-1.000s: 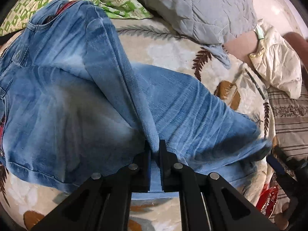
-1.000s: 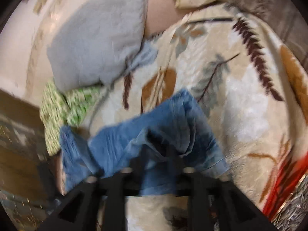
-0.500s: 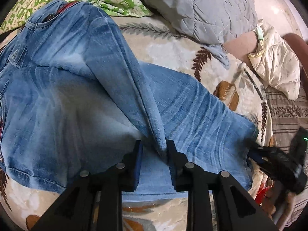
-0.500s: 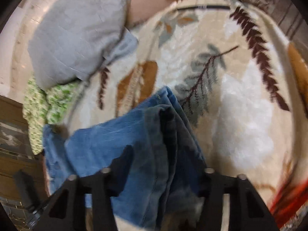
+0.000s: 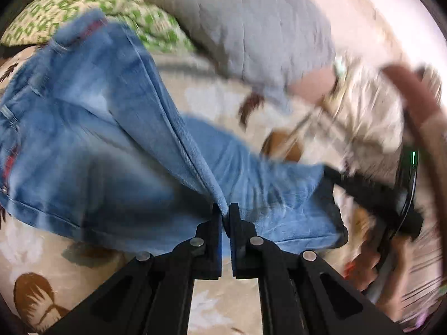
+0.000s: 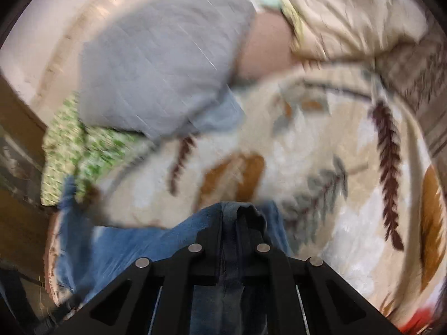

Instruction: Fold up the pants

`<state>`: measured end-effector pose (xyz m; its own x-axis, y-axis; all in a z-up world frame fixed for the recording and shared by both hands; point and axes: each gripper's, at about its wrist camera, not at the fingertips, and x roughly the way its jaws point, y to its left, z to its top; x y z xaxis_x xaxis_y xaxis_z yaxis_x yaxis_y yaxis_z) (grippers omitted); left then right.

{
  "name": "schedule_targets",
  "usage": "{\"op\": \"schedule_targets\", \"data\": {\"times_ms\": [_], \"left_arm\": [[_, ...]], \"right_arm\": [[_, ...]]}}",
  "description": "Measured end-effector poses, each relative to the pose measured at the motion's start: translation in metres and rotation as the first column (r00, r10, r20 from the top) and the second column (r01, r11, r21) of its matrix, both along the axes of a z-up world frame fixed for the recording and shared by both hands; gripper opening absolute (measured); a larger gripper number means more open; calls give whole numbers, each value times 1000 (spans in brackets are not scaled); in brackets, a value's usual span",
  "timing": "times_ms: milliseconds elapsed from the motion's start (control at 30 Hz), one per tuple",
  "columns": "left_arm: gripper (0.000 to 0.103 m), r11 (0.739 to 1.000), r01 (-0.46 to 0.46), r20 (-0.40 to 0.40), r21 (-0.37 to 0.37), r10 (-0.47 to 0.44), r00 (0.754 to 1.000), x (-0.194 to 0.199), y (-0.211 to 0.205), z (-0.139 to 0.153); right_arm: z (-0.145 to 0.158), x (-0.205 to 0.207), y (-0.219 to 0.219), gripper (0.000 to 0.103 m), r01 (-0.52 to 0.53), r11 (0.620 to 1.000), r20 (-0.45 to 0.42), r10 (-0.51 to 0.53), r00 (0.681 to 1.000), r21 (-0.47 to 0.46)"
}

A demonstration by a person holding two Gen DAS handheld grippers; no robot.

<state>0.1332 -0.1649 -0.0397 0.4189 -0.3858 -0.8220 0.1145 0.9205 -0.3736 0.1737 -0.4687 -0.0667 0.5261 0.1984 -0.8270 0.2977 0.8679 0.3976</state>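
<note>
Both grippers clamp denim as blue jeans (image 5: pixel 117 150) sprawl over a leaf-print blanket (image 6: pixel 321 167), waistband toward 10 o'clock: left gripper (image 5: pixel 225 209) pinching a raised ridge, right gripper (image 6: pixel 233 240) gripping bunched cloth; folding appears barely begun.

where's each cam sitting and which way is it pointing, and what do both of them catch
Left wrist: sits on the left gripper, looking forward along its fingers over the jeans on the leaf-print blanket; its fingers pinch a denim ridge, and the right gripper shows at the right.
Right wrist: sits on the right gripper, looking across the bed to the grey pillow; its fingers clamp bunched denim.
Shared: jeans, blanket, grey pillow, green-patterned cloth.
</note>
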Motion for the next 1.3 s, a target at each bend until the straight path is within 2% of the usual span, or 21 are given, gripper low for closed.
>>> {"op": "schedule_targets", "data": {"times_ms": [67,133,200,233,267,300,333,367,433,467,567,600,667,767,867,967,1033,1100,1200,1267,1300], "left_arm": [[4,999,9,-44,50,-6,999,6,-8,-29],[4,1000,-22,-82,11,23,996,8,-1,-42],[4,1000,-20,-79,-20,18,997,6,4,-44],[4,1000,-10,-73,-19,9,997,6,4,-43],[4,1000,0,-71,-12,-1,997,4,5,-42],[4,1000,12,-70,-4,-12,997,4,4,-41],[5,1000,19,-72,5,-19,997,7,3,-41],[6,999,30,-79,12,-29,996,10,1,-44],[11,998,59,-99,11,-58,993,15,-1,-46],[15,997,83,-108,5,-82,991,16,1,-43],[63,991,123,-114,-53,-128,985,10,20,-26],[66,987,133,-107,-96,-143,984,6,34,-16],[67,984,138,-83,-110,-147,986,2,58,-1],[68,993,99,-45,-68,-102,994,11,99,19],[69,999,30,-20,-20,-31,999,41,137,32],[69,1000,-22,-1,1,22,1000,78,168,36],[69,999,-48,-3,18,48,999,100,189,34],[69,995,-99,-27,-32,98,995,114,209,24],[69,979,-150,-140,-137,130,981,124,234,11],[69,975,-160,-176,-154,132,975,129,241,6],[69,975,-164,-177,-151,136,975,131,243,7]], "right_arm": [[-19,7,4,13,-2,1000,-78,0,997,-24],[-21,5,11,13,-23,998,-117,15,993,-65],[2,-5,12,15,-8,995,-62,2,998,-96],[11,-12,9,19,9,996,-36,-12,999,-94],[25,-20,8,37,37,995,-7,-38,999,-97],[36,-28,9,74,52,993,25,-50,998,-108],[46,-33,12,87,60,990,62,-53,997,-127],[57,-38,18,91,65,986,94,-51,994,-155],[75,-45,33,91,41,986,153,-16,988,-160],[80,-47,42,91,-2,993,188,24,982,-116],[81,-41,66,91,-153,988,245,144,959,18],[80,-38,78,90,-208,976,258,187,948,57],[76,-33,96,89,-265,960,256,234,938,93],[64,-21,121,89,-314,935,247,269,931,163],[54,-1,147,89,-362,895,227,308,924,261],[50,35,175,89,-393,884,181,355,917,253],[44,69,193,89,-395,872,134,371,919,289],[37,105,212,89,-406,864,98,395,913,298],[10,162,237,89,-411,864,3,429,903,291],[-7,187,245,89,-383,872,-38,413,910,305],[-16,200,250,89,-383,857,-44,423,905,344]]}}
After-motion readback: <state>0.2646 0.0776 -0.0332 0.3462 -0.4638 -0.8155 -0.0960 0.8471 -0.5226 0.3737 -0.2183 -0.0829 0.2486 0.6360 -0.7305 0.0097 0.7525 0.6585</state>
